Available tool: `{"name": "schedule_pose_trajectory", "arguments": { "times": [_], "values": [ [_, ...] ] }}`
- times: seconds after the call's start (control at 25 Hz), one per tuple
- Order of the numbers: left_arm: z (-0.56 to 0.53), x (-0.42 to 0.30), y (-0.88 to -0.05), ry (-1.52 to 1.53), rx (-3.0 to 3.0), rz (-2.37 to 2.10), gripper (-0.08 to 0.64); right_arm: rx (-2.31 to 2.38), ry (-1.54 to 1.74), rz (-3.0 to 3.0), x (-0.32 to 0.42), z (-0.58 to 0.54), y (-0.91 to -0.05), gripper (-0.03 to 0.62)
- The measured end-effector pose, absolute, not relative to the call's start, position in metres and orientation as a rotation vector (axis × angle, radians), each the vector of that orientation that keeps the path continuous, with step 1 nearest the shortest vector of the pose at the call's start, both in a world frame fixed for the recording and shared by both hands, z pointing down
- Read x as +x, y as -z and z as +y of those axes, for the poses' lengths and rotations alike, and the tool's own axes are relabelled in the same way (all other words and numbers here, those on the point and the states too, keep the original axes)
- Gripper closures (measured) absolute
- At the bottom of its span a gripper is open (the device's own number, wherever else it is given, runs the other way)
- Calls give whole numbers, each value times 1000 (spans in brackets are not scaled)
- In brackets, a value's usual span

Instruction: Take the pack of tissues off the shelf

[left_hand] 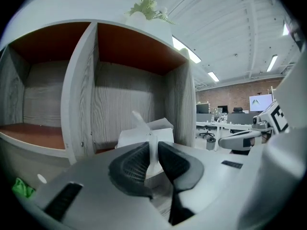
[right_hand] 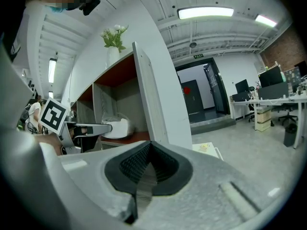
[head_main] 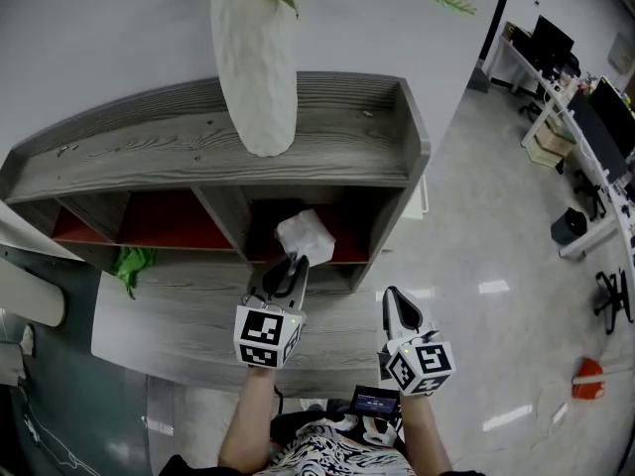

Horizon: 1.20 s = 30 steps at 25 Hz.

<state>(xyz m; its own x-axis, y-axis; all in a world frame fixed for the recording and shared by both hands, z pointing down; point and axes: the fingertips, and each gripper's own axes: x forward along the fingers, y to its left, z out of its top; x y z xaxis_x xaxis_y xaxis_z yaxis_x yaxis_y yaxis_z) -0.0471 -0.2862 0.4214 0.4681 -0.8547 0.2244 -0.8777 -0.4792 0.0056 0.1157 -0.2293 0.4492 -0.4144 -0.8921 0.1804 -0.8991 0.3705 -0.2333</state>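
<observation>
Looking down in the head view, the left gripper (head_main: 294,262) holds one pack of tissues (head_main: 306,234) just past its tips, at the mouth of the one shelf (head_main: 327,147). One white vase (head_main: 256,67) stands above it. The right gripper (head_main: 394,297) waits beside it.

In the left gripper view, the jaws pinch only a thin flap of the pack. The flap could slip or tear, and the pack would drop.

In the right gripper view, the jaws are pressed together on nothing. That makes two grippers.

A vase (head_main: 256,67) stands on the shelf (head_main: 149,147), with tissues (head_main: 306,234) at its right compartment's mouth, left gripper (head_main: 294,264) before them, and right gripper (head_main: 395,300) further right.
</observation>
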Motion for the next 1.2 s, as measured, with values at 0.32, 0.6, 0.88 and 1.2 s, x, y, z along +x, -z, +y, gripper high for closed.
{"name": "schedule_pose_trajectory", "arguments": {
  "times": [0.32,0.6,0.88,1.2],
  "values": [
    [-266,-55,-399,-222,2638,-1552,512,1672,-405,-2621,100,-214,-433,588],
    [-240,-62,-370,-80,2683,-1493,512,1657,-361,-2655,85,-199,-420,589],
    [-214,-77,-361,-9,2694,-1487,512,1690,-325,-2637,80,-182,-417,589],
    [-189,-87,-358,33,2711,-1470,512,1686,-283,-2629,72,-167,-414,589]
  ]
}}
